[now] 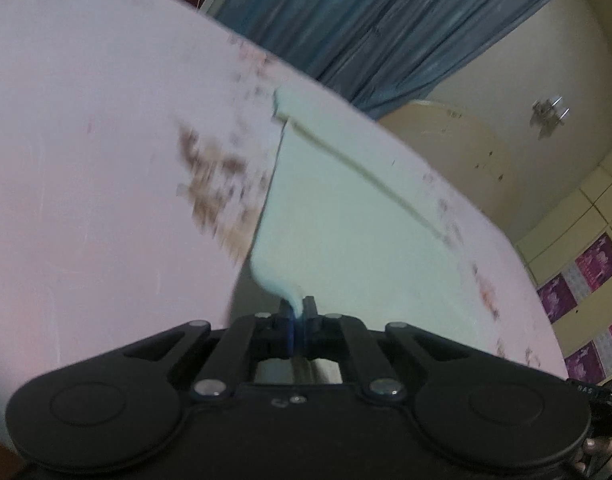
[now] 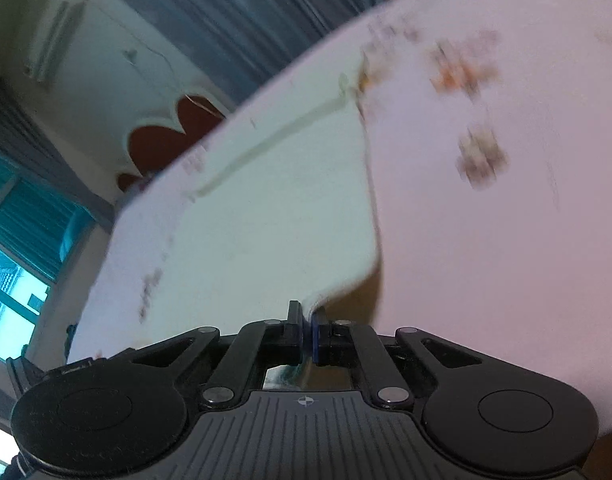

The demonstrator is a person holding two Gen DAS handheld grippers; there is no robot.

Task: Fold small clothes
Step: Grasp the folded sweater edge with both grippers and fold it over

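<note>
The pink surface [image 1: 86, 168] fills most of both wrist views, blurred, with smeared brownish printed patches on it. On it lies the pale mint-green garment [image 1: 346, 216], its long axis running from the bottom centre of the left wrist frame up toward the upper middle, where its far corner [image 1: 284, 100] ends; a cream seam line [image 1: 370, 176] slants from there down to the right. In the right wrist frame the same garment [image 2: 274, 208] stretches from the bottom centre up to the upper middle, the seam slanting the other way.

Behind, a blue curtain [image 1: 386, 20] hangs in the upper part of the left wrist view, and purple tiles sit at the lower right (any lettering on them is too blurred to read).

The left gripper [image 1: 299, 316] has its fingers pinched tight on the garment's near corner, the cloth rising from between them. The right gripper [image 2: 308, 320] is likewise clamped together on the other near corner. Small pale characters on the left gripper's body, lower right, are unreadable.
</note>
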